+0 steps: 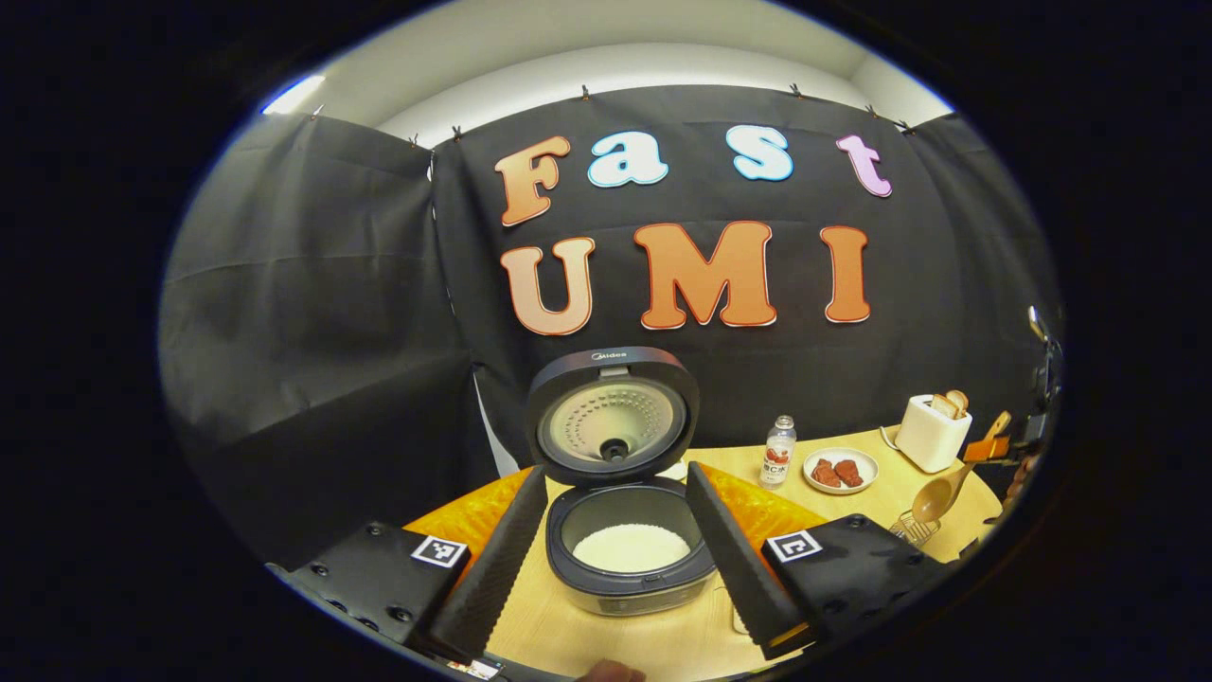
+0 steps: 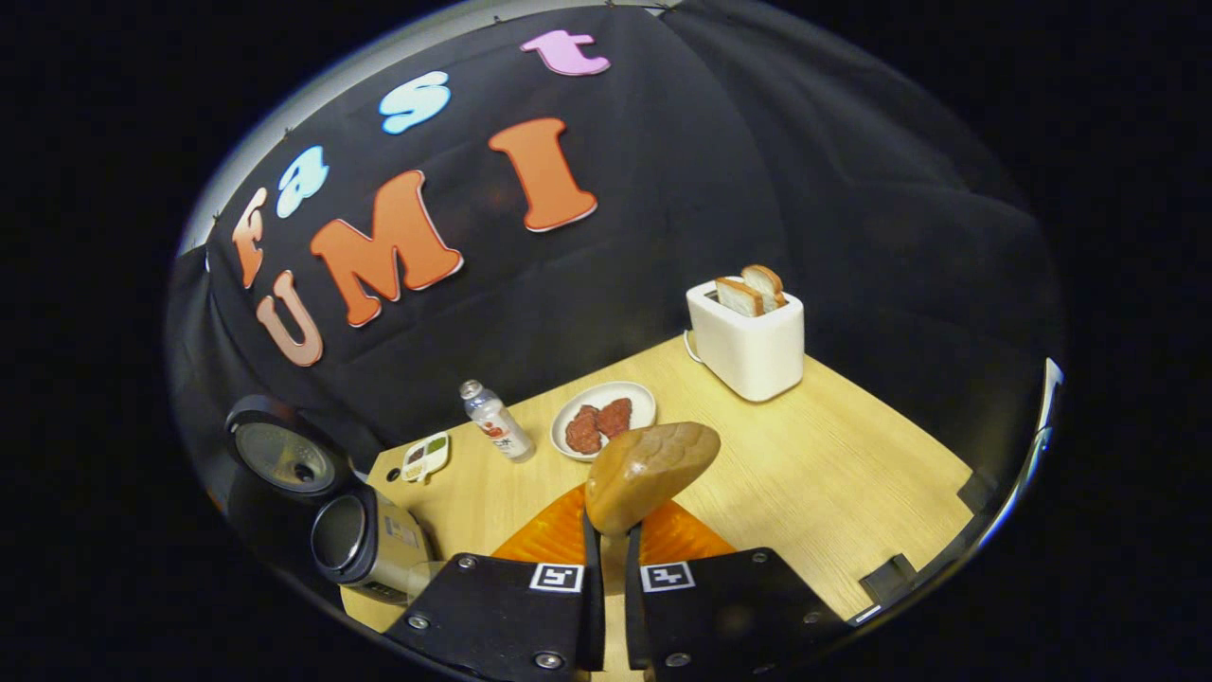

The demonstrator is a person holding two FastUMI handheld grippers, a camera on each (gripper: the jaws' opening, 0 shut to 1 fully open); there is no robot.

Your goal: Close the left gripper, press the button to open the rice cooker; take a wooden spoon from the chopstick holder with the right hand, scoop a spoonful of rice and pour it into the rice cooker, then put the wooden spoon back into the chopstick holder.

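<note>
The rice cooker (image 1: 630, 578) stands open just ahead of my left gripper (image 1: 615, 474), its round lid (image 1: 611, 417) raised and white rice (image 1: 632, 547) in the pot. My left gripper is open, one finger on each side of the pot, holding nothing. At the far right of the left gripper view the wooden spoon (image 1: 942, 493) hangs bowl-down just above the wire chopstick holder (image 1: 914, 526). My right gripper (image 2: 611, 530) is shut on the spoon's handle, and the spoon's bowl (image 2: 649, 474) rises in front of it with no rice showing. The cooker (image 2: 365, 540) lies off to its left.
An orange mat (image 2: 559, 535) lies under the cooker on the wooden table (image 2: 833, 474). At the back stand a white toaster (image 2: 748, 341) with bread, a plate of meat (image 2: 601, 421), a small bottle (image 2: 497, 421) and a little divided tray (image 2: 426, 457).
</note>
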